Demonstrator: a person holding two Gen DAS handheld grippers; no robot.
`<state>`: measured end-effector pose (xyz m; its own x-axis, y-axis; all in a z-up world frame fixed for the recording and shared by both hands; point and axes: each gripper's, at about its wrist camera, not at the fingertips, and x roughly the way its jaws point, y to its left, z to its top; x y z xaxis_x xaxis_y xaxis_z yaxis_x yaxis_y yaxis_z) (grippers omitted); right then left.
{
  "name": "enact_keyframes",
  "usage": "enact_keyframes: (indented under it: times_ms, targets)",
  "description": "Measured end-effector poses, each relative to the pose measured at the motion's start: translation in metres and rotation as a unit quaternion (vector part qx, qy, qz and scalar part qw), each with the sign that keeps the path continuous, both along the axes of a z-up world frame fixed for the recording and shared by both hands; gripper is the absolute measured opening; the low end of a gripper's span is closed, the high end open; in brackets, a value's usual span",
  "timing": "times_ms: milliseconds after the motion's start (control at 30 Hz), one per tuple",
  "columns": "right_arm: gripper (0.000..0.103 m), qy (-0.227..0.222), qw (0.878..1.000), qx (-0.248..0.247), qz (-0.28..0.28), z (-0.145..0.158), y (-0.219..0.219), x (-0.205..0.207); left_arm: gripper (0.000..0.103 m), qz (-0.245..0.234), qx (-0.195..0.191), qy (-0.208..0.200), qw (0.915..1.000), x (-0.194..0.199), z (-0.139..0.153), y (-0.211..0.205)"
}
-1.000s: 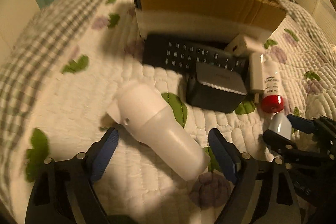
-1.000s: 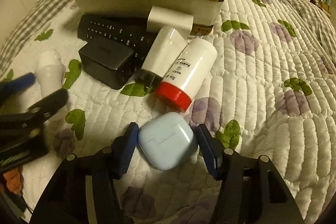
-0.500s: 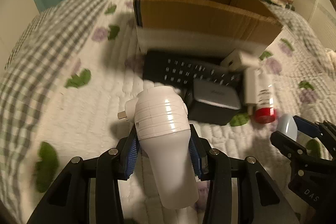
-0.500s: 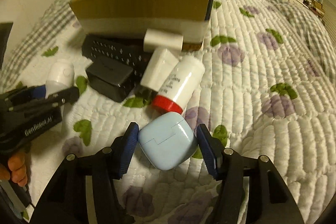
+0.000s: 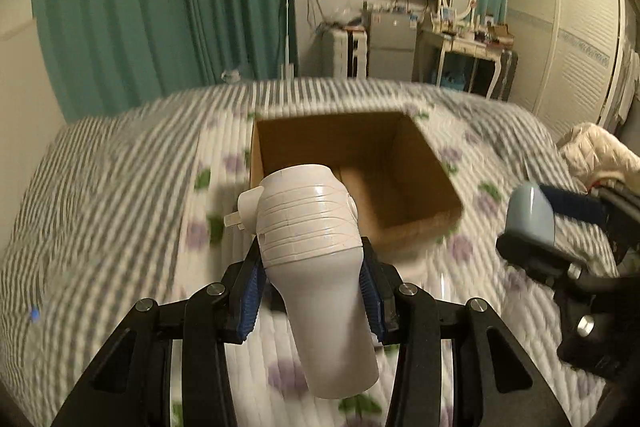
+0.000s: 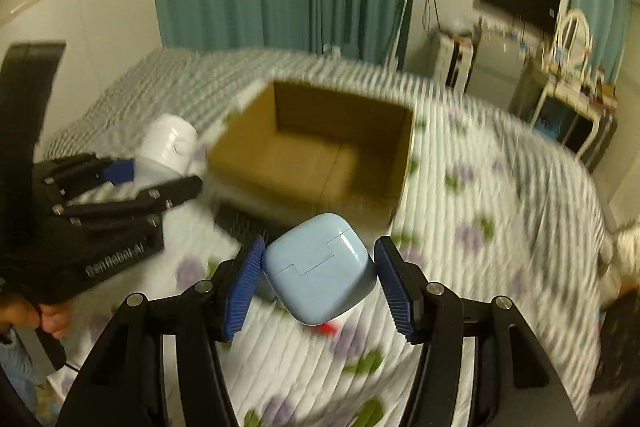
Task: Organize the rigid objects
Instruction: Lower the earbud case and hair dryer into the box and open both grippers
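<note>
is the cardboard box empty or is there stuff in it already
Empty as far as visible: the cardboard box shows only bare floor. The near inside corner is hidden.

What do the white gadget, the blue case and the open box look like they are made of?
White gadget: likely hard plastic, glossy on its ribbed upper half, duller below.
Blue case: probably moulded plastic, smooth with a soft sheen and a stepped lid seam.
Box: corrugated cardboard, matte brown with folded floor flaps, though motion blur hides any fluting.

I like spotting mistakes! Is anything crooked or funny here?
A little. The blue case sits cornerwise in the right gripper, and the white bottle leans sideways in the left gripper. The cardboard box looks fine and holds nothing.
</note>
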<state>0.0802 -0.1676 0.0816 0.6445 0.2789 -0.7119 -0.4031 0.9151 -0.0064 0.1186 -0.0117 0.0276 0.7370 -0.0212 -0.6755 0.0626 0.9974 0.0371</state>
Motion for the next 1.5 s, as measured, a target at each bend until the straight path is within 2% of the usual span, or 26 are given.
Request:
enact_keyframes:
  times_ms: [133,267,433,533,733,767,867,1033,1133,1267,1300,1333,1400,1500]
  targets:
    - [0.057,-0.033,0.999,0.004,-0.001,0.029,0.001,0.041,0.044,0.001,-0.006,-0.014,0.9999,0.037,0.012,-0.004]
    - [0.057,-0.04,0.999,0.012,-0.002,0.038,0.002,0.085,0.044,0.001,-0.004,-0.01,0.9999,0.079,0.008,-0.006]
    - [0.057,-0.039,0.999,0.004,-0.003,0.025,0.004,0.131,0.044,0.002,0.001,0.008,1.0,0.122,-0.016,-0.011]
    - [0.057,-0.03,1.0,0.003,-0.002,0.011,0.002,0.153,0.044,0.0,0.001,0.021,0.9998,0.133,-0.036,-0.014]
    - [0.057,-0.017,1.0,0.012,-0.004,-0.011,-0.003,0.173,0.046,-0.013,0.012,0.02,0.9997,0.146,-0.052,-0.02]
    - [0.057,-0.016,1.0,0.013,-0.004,-0.014,-0.002,0.172,0.049,-0.013,0.016,0.017,0.9996,0.147,-0.053,-0.021]
    - [0.057,-0.014,1.0,0.014,-0.001,-0.02,-0.001,0.179,0.077,0.002,0.031,0.002,0.9995,0.148,-0.052,-0.021]
    - [0.057,-0.012,1.0,0.015,-0.002,-0.026,-0.001,0.185,0.078,0.016,0.025,-0.013,0.9995,0.144,-0.043,-0.009]
    - [0.057,-0.005,1.0,0.02,-0.006,-0.029,0.0,0.192,0.078,0.026,0.038,-0.024,0.9987,0.137,-0.036,-0.003]
    - [0.057,0.002,0.999,0.043,-0.012,-0.033,-0.001,0.2,0.078,0.036,0.037,-0.04,0.9979,0.119,-0.022,0.005]
    - [0.064,0.004,0.999,0.043,-0.013,-0.032,0.0,0.199,0.078,0.037,0.036,-0.043,0.9977,0.115,-0.019,0.006]
    - [0.078,0.002,0.999,0.04,-0.014,-0.03,0.001,0.197,0.079,0.038,0.037,-0.046,0.9975,0.11,-0.015,0.007]
    - [0.081,-0.015,0.999,0.035,-0.017,-0.021,0.002,0.185,0.088,0.04,0.036,-0.057,0.9969,0.095,-0.004,0.009]
    - [0.081,-0.032,0.999,0.022,-0.019,-0.003,-0.001,0.163,0.092,0.041,0.031,-0.078,0.9956,0.071,0.012,0.01]
